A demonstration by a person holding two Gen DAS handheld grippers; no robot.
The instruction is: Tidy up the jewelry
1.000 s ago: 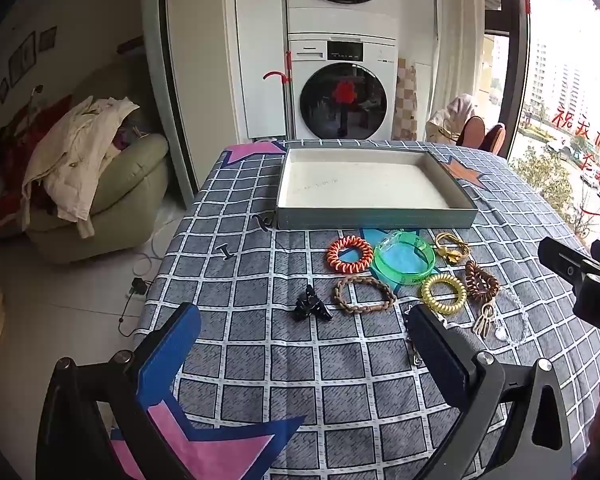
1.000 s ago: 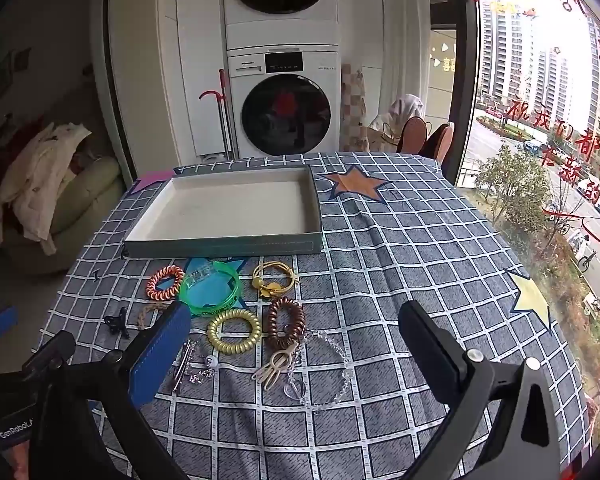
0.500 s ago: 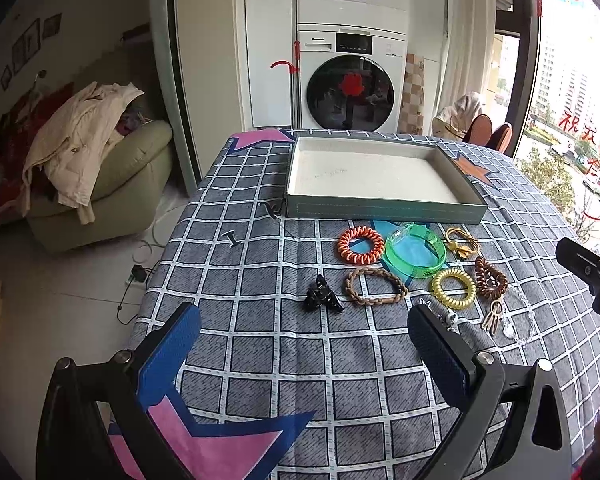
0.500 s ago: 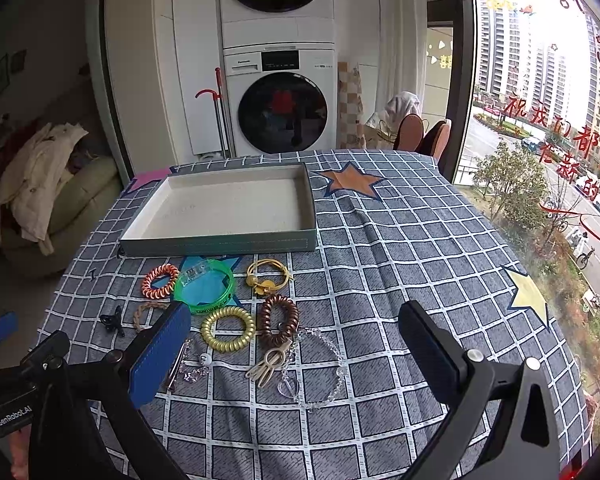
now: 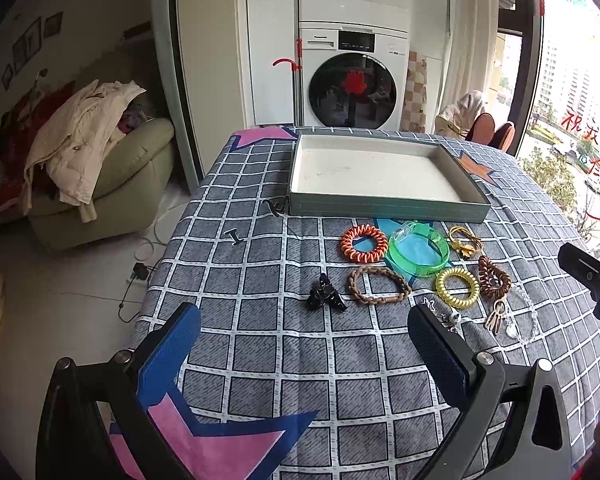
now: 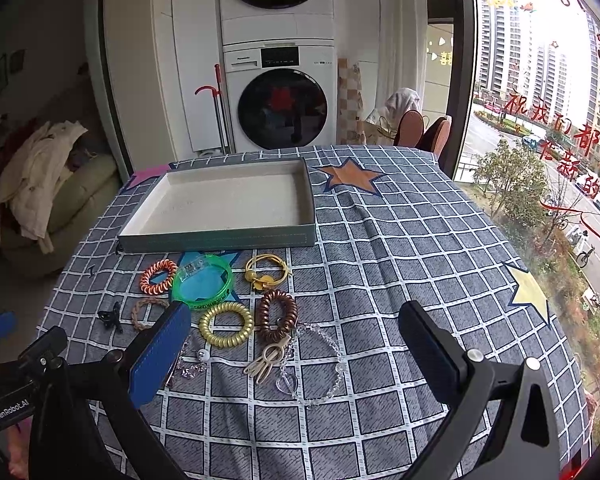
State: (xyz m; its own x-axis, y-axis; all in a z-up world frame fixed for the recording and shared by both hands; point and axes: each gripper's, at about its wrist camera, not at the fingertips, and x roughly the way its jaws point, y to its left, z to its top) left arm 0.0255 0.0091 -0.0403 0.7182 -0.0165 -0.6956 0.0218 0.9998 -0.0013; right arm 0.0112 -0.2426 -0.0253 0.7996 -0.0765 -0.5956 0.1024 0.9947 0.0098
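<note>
- The jewelry lies loose on the desk just in front of a shallow tray point(image 5: 384, 210), none of it inside: an orange coil band point(image 5: 364, 243), a green bangle point(image 5: 419, 253), a gold ring-shaped piece point(image 5: 465, 240), a braided brown bracelet point(image 5: 379, 285), a yellow coil band point(image 5: 457, 287), a brown coil band point(image 5: 493, 278), a clear bead necklace point(image 6: 320, 360) and a black claw clip point(image 5: 325, 299).
- The tray has a pale lining and grey-green walls.
- The left gripper point(image 5: 304, 334) hangs above the near edge with its jaws spread wide, holding nothing.
- The right gripper point(image 6: 294, 330) hangs over the pieces nearest it, jaws likewise wide apart and bare.
- The desk point(image 6: 400, 248) wears a grey checked cloth with coloured stars.
- Beyond it stand a stacked washer and dryer point(image 6: 278, 92); to one side is a pale green armchair point(image 5: 104, 184) heaped with clothes, to the other a tall window point(image 6: 540, 100) with red lettering facing apartment blocks.
</note>
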